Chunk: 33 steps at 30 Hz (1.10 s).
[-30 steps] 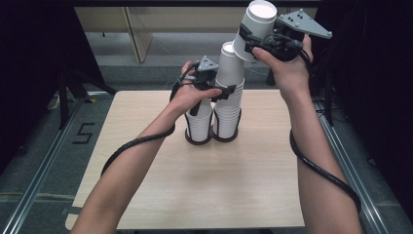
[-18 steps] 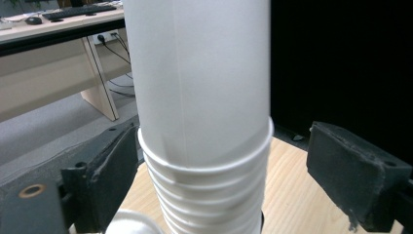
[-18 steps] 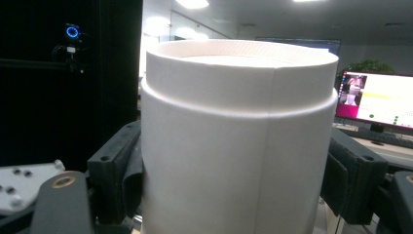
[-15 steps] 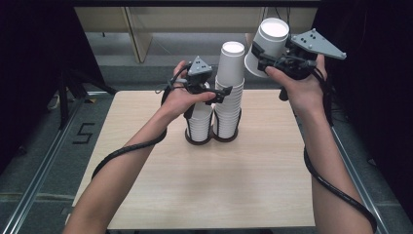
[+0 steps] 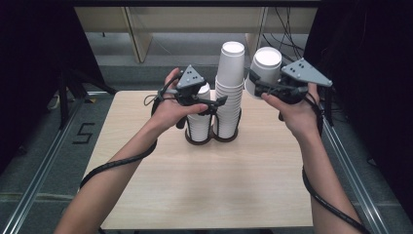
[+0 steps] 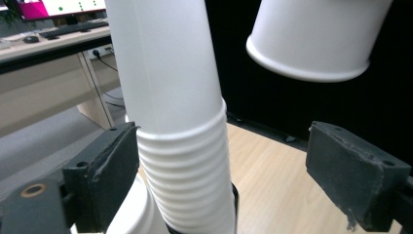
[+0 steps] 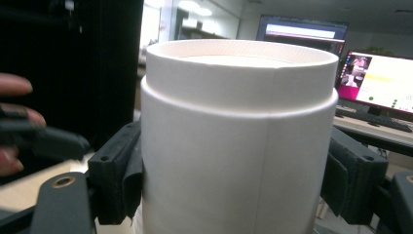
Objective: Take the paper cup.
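While the left gripper [image 5: 214, 101] kept its fingers spread around the tall cup stack [image 5: 230, 92] standing upright on the table [image 5: 204, 185], the right gripper [image 5: 256, 84] pinched a single inverted cup [image 5: 265, 68] just right of the stack's top.

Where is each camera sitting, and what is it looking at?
High view: above the person's side, looking forward and down on the table; both forearms and grippers show.
Left gripper view: on the left gripper, looking along open jaws at the tall cup stack.
Right gripper view: on the right gripper, jaws clamping the single paper cup; fingers at left.
Shared: that cup hangs upside down in the left gripper view too.
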Each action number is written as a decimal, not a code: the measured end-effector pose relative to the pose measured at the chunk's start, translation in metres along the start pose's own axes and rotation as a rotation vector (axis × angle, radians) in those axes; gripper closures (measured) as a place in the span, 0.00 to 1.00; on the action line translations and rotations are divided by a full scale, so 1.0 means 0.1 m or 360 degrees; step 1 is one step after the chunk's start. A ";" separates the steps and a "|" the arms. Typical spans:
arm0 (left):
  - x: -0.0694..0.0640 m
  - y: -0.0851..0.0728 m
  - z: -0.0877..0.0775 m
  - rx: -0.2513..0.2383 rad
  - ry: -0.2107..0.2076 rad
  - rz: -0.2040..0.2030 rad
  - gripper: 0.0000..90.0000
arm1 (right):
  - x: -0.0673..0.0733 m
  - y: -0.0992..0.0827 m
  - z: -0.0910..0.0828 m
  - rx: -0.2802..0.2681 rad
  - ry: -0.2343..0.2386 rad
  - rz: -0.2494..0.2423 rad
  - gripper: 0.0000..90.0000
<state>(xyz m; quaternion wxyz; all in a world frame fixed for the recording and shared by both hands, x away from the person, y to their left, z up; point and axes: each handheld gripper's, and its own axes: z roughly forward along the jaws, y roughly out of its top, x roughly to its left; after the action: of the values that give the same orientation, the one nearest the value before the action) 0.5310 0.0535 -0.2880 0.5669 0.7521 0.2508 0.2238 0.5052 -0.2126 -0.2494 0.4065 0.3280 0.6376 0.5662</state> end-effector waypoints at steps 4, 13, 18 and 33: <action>-0.05 -0.14 -0.12 0.0015 -0.0017 0.0009 0.13 | 0.09 -0.21 -0.03 0.0090 -0.0026 -0.0156 0.24; -0.17 -0.53 -0.39 0.0034 -0.0049 0.0010 0.13 | 0.33 -0.72 -0.06 0.0225 0.0013 -0.0418 0.24; -0.22 -0.80 -0.50 0.0053 -0.0064 -0.0025 0.13 | 0.50 -1.02 -0.09 0.0306 0.0037 -0.0605 0.24; -0.33 -1.29 -0.66 0.0110 -0.0033 -0.0044 0.14 | 0.79 -1.50 -0.15 0.0384 0.0031 -0.1067 0.24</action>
<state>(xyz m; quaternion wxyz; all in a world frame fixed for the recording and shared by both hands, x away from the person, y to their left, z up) 0.4485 0.1118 -0.3970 0.5463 0.7699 0.2627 0.1993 0.4619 -0.1717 -0.4087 0.5219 0.1407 0.7760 0.3250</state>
